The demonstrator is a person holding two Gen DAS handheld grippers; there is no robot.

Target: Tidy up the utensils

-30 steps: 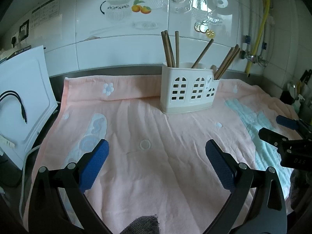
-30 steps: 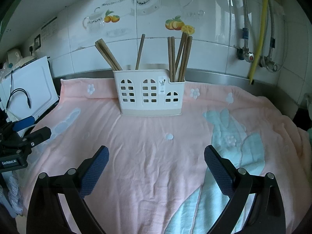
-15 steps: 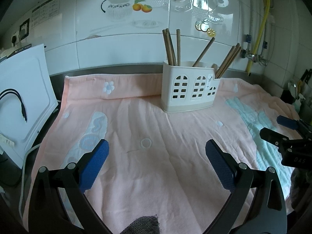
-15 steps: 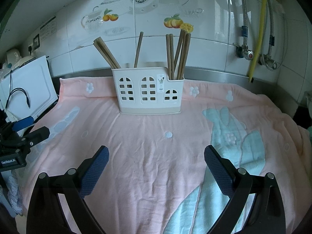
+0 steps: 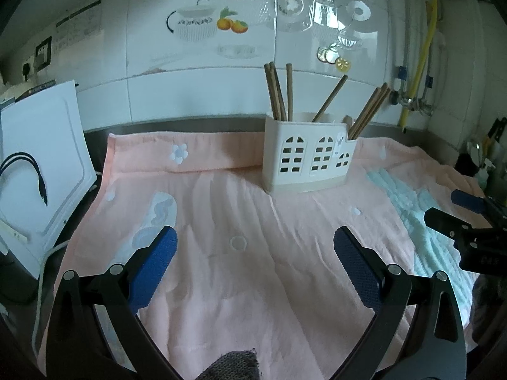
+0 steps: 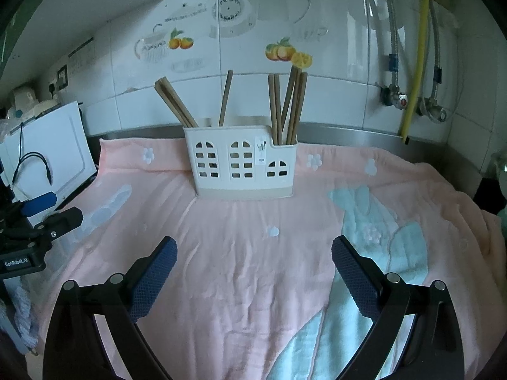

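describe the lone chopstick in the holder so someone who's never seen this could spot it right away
On the pink towel, near the tiled wall, stands a white holder with arched window cutouts. Brown chopsticks stick out of it in groups: a slanted bunch at its left end, a tight cluster in the lower right compartment. The lone chopstick rises between them, nearly upright, touching no other stick.

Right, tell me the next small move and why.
Probably ease the right hand-held gripper forward toward the chopsticks in the white holder: both grippers are open and empty over the pink towel, and no utensils lie loose on it.
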